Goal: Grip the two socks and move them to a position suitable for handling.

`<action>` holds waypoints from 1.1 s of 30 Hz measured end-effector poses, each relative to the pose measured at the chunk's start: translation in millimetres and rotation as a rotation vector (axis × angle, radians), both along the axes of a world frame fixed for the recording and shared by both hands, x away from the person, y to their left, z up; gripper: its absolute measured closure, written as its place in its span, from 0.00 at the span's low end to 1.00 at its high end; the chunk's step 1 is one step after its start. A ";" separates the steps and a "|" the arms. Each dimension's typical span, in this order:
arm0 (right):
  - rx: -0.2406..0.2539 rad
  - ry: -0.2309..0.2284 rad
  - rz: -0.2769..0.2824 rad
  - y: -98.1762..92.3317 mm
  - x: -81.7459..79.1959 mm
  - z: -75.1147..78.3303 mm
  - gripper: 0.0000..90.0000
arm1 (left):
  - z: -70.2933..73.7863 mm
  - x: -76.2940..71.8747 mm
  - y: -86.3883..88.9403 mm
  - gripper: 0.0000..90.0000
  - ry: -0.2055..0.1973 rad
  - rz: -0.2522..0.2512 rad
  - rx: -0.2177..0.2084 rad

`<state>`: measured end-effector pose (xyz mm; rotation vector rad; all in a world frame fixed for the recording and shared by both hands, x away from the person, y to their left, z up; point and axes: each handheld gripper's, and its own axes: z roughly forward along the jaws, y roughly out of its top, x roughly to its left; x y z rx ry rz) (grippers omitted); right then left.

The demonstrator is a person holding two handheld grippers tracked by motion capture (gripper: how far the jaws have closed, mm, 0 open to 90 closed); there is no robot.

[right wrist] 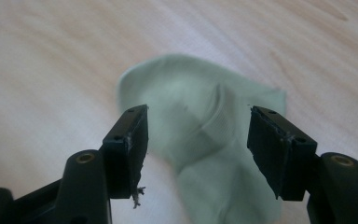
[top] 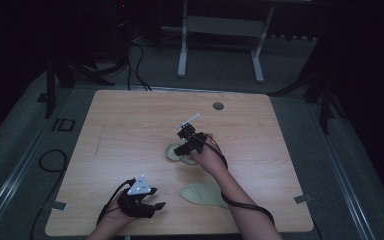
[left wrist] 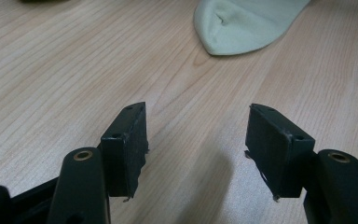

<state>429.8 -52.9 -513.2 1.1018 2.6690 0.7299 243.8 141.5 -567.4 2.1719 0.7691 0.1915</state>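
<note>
both pairs of black jaws stand spread apart, and nothing is pinched between them. nearest to the person, the left gripper [top: 152,201] rests low at the front edge of the light wooden table [top: 130,130], with a grey three-cornered plate on its top. in the left gripper view its jaws are over bare wood, and the rounded toe end of a pale green fabric sock [left wrist: 242,23] lies a little ahead of them, not touching. in the high view this nearer sock [top: 202,194] lies flat near the front edge, partly under the right forearm. farther away, near the middle of the table, the right gripper [top: 182,150] is over a second pale green sock [top: 174,151]. in the right gripper view this second sock [right wrist: 205,140] lies between and beyond the spread jaws; the picture is blurred, so i cannot tell if the pads touch the cloth. a small round grey hole cover [top: 218,106] sits near the far edge.
</note>
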 end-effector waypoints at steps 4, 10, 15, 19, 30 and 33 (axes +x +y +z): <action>-0.026 -0.003 -0.022 11.8 7.5 -11.3 0.42 | 0.3 -0.2 0.5 0.43 0.001 -0.003 -0.010; -0.072 -0.009 -0.032 21.2 6.8 -28.7 0.42 | 1.3 -0.7 0.8 0.43 -0.001 -0.005 -0.012; -0.096 -0.033 -0.034 23.0 2.6 -28.7 0.48 | 1.4 -0.9 1.6 0.43 0.000 0.001 -0.015; -0.098 -0.034 -0.025 24.2 -0.4 -27.3 0.67 | 1.1 -1.0 2.0 0.43 0.006 0.003 -0.022; -0.075 -0.040 -0.043 16.1 -0.3 -3.9 0.90 | 0.9 -1.2 0.7 0.43 0.010 0.001 -0.025; -0.053 -0.072 -0.053 7.5 -3.1 16.0 0.90 | 0.3 -0.7 0.3 0.43 0.009 0.000 -0.022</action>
